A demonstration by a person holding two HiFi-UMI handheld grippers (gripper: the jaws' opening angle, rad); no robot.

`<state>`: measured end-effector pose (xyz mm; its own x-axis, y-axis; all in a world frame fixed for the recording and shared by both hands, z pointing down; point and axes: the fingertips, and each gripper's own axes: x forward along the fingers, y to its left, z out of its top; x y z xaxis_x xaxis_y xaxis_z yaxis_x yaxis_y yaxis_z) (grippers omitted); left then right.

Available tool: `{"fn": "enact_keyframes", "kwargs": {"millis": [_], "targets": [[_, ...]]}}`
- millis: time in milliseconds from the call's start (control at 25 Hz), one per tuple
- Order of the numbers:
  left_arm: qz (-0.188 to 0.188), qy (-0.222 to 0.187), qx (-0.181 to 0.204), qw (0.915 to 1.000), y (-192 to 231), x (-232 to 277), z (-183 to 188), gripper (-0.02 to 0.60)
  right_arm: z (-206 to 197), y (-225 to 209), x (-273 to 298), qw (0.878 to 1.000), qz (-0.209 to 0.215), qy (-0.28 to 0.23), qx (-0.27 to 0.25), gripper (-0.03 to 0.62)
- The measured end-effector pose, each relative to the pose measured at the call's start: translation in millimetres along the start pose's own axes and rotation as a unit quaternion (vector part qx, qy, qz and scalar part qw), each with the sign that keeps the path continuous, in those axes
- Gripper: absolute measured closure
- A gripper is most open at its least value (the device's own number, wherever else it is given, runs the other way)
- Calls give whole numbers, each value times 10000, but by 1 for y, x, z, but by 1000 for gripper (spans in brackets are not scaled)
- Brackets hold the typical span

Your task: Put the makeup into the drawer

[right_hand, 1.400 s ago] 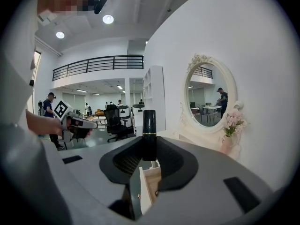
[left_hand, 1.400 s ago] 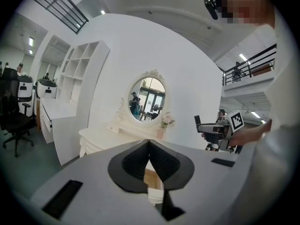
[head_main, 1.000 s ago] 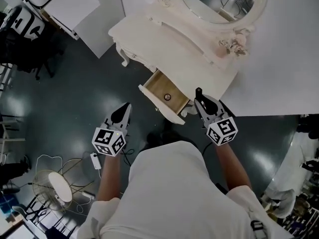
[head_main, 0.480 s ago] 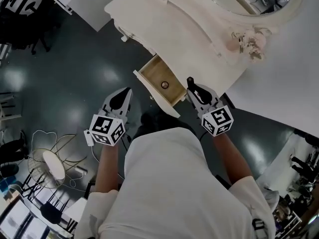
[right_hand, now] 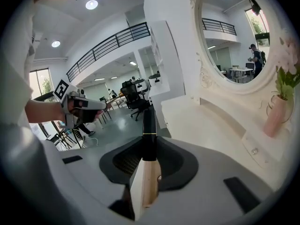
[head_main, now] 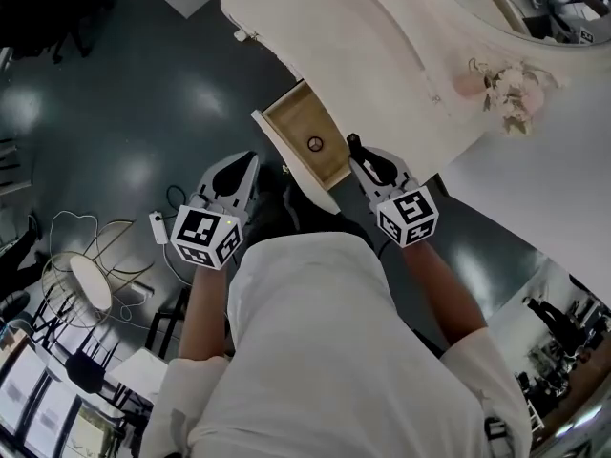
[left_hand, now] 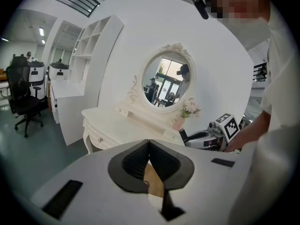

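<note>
The white dressing table (head_main: 382, 46) has one small wooden drawer (head_main: 296, 127) pulled open, with a small round item (head_main: 314, 143) lying inside. My right gripper (head_main: 366, 163) hovers at the drawer's front right corner, shut on a black makeup tube (head_main: 355, 145) that sticks out past the jaws. In the right gripper view the tube (right_hand: 149, 125) shows a gold band, and the drawer's wood (right_hand: 149, 186) lies below it. My left gripper (head_main: 248, 162) hangs left of the drawer front. Its jaws (left_hand: 149, 143) meet with nothing between them.
An oval mirror (head_main: 535, 8) and a pink vase of flowers (head_main: 506, 84) stand at the back of the tabletop. On the dark floor to the left lie a wire-frame fan (head_main: 91, 284), a power strip (head_main: 158, 227) and cables.
Both grippers have sunk and come nearer to the open drawer. The right one has carried the tube to the drawer's front corner. The view has shifted towards the drawer.
</note>
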<state>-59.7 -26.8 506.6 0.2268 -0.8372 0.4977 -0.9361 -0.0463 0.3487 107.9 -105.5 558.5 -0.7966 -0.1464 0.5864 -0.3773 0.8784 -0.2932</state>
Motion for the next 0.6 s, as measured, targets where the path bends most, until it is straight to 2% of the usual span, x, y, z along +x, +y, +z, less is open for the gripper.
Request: {"fn": "enact_keyframes", "kwargs": {"millis": [200, 440, 600], "targets": [[-123, 163, -11, 9998, 13, 15, -3, 565, -12, -2, 28, 9992, -21, 369, 163, 490], [-489, 336, 24, 9982, 30, 37, -6, 565, -25, -2, 69, 9962, -160, 636, 573, 490], [-654, 521, 107, 9964, 48, 52, -12, 565, -35, 3, 99, 9942, -219, 817, 657, 490]]}}
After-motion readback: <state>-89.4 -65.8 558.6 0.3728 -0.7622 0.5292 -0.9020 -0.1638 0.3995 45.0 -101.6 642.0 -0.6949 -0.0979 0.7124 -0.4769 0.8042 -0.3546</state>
